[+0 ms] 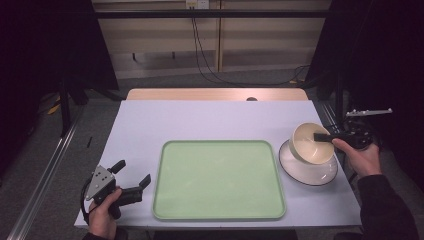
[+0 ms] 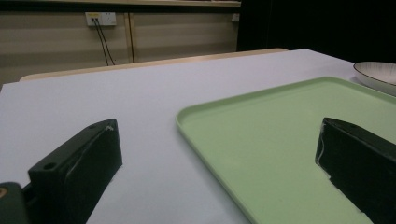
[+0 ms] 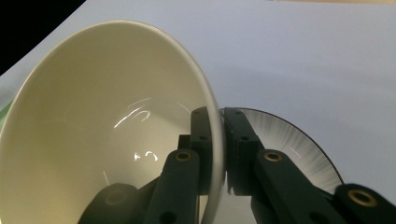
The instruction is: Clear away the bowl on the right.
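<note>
In the right gripper view the right gripper [image 3: 215,154] sits closest, its jaws pinched on the rim of the cream bowl [image 3: 107,121], one inside and one outside; the bowl tilts over the plate [image 1: 308,169] at the table's right edge, apparently lifted or half-lifted; the green tray [image 1: 218,179] lies bare, so I judge the carrying is barely begun and the placing remains; the right hand [image 1: 361,156] reaches in level from the right; the left gripper [image 1: 131,174] rests low beside the tray, jaws wide apart, holding nothing.
</note>
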Tool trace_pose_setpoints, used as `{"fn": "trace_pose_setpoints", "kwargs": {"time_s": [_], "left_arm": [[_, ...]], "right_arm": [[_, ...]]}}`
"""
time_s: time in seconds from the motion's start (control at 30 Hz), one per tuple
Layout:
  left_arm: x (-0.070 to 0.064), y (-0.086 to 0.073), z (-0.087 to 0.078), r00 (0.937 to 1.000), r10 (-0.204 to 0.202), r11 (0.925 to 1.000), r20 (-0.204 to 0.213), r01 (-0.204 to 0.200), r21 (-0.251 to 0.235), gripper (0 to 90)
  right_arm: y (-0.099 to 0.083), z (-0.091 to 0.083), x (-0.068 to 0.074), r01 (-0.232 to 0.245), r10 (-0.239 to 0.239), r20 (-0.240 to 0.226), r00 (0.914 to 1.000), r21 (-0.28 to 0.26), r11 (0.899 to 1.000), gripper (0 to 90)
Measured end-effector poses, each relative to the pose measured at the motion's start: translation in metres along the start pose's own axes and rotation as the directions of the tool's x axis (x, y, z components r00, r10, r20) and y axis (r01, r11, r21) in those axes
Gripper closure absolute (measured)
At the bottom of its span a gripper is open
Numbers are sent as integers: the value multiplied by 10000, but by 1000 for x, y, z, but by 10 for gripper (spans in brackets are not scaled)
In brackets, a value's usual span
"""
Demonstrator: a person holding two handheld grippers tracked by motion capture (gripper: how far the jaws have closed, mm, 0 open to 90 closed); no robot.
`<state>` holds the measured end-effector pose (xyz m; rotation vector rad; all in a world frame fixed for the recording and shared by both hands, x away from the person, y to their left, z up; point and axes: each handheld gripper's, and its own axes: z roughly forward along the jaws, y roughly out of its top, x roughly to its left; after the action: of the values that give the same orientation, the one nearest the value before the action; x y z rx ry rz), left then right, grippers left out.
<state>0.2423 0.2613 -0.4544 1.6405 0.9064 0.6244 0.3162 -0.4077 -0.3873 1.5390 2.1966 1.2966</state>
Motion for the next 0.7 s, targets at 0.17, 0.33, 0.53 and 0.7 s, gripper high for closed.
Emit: {"fn": "trace_pose_setpoints", "kwargs": {"time_s": [0.17,0.33,0.53,0.7], "left_arm": [[0,0,0,10000,-3,10000,-6,3,-4,4],[0,0,0,10000,2,10000,-16,-2,-5,4],[0,0,0,10000,-5,10000,-38,5,-9,4],[0,0,0,10000,-6,10000,-22,6,-9,4]], "right_arm": [[2,-1,3,22,-23,-116,9999,-100,9999,834],[5,-2,7,-17,12,-253,9997,-193,9998,835],[9,-2,12,101,-112,-453,9989,-248,9996,835],[13,3,17,200,-212,-508,9985,-230,9995,835]]}}
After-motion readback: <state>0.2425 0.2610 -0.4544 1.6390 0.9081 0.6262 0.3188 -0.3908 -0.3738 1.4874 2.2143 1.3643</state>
